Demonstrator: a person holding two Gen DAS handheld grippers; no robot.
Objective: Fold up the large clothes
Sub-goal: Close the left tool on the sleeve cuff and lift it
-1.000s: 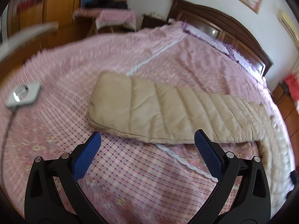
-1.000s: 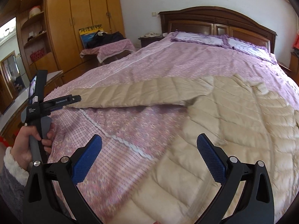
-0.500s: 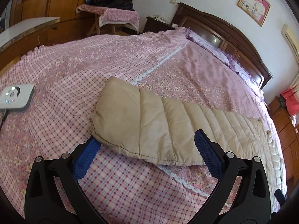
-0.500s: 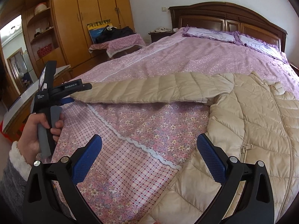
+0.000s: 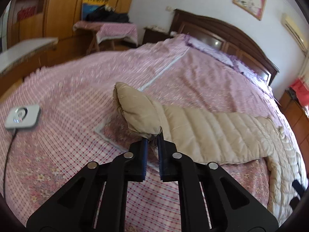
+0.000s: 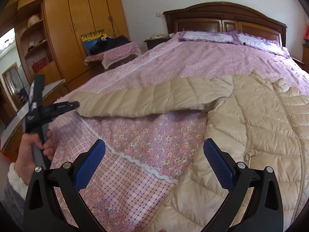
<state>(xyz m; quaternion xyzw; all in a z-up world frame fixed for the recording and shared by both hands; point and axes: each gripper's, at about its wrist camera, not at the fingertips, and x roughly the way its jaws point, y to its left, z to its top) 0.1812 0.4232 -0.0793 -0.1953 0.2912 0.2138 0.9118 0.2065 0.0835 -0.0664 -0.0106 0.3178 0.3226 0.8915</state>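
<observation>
A beige quilted down jacket (image 6: 260,119) lies spread on the pink bedspread (image 6: 139,135), its left sleeve (image 6: 146,98) stretched out to the left. My left gripper (image 5: 153,139) is shut on the sleeve's cuff (image 5: 139,114) and holds it bunched and lifted off the bed. It also shows in the right wrist view (image 6: 74,104) at the cuff end. My right gripper (image 6: 154,154) is open and empty above the bedspread, just left of the jacket's body.
A white square device (image 5: 22,116) with a cable lies on the bed at the left. A wooden headboard (image 6: 224,19) and pillows (image 6: 231,38) are at the far end. A wardrobe (image 6: 77,29) and a cloth-covered table (image 6: 114,52) stand left of the bed.
My left gripper has moved in to the cuff, shut on it and lifted it. My right gripper has stayed open and its view has shifted slightly over the jacket.
</observation>
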